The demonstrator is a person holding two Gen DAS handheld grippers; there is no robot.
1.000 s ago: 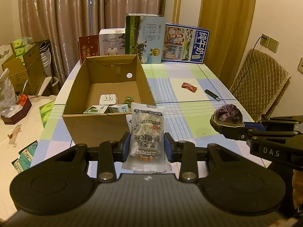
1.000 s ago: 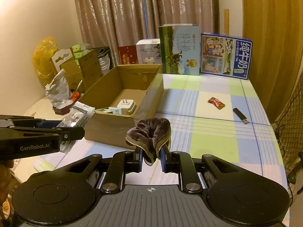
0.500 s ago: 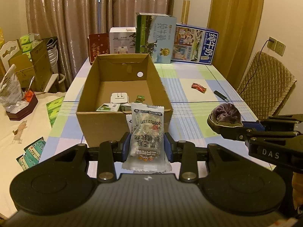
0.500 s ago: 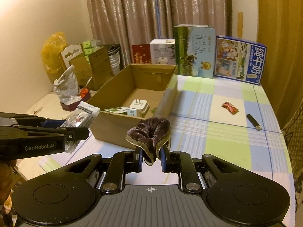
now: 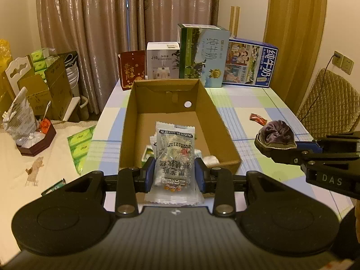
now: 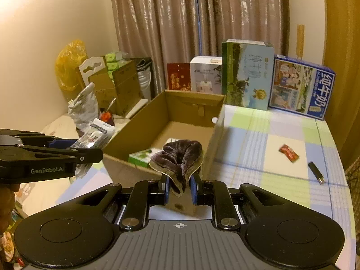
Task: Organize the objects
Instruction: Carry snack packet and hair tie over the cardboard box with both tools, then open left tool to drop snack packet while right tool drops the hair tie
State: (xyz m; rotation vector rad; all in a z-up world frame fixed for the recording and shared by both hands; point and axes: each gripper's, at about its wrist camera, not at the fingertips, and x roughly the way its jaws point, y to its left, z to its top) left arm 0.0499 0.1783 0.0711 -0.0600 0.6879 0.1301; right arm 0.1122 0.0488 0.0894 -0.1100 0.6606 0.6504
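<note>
- We held a clear snack packet in the left gripper, its jaws clamped on the packet's sides, just at the near wall of the open cardboard box.
- Our right gripper had its jaws pressed together on a purple velvet scrunchie, poised near the box's near right corner and not yet over the opening.
- Some items already lay inside the box: a green-and-white carton and a white piece behind it; we could not tell what else sat there.
- Two things were left out on the checked tablecloth, well apart from the box: a red wrapped sweet and a small black stick.
- We judged the job partway done: both held items needed dropping in, then the sweet and the stick fetching.
</note>
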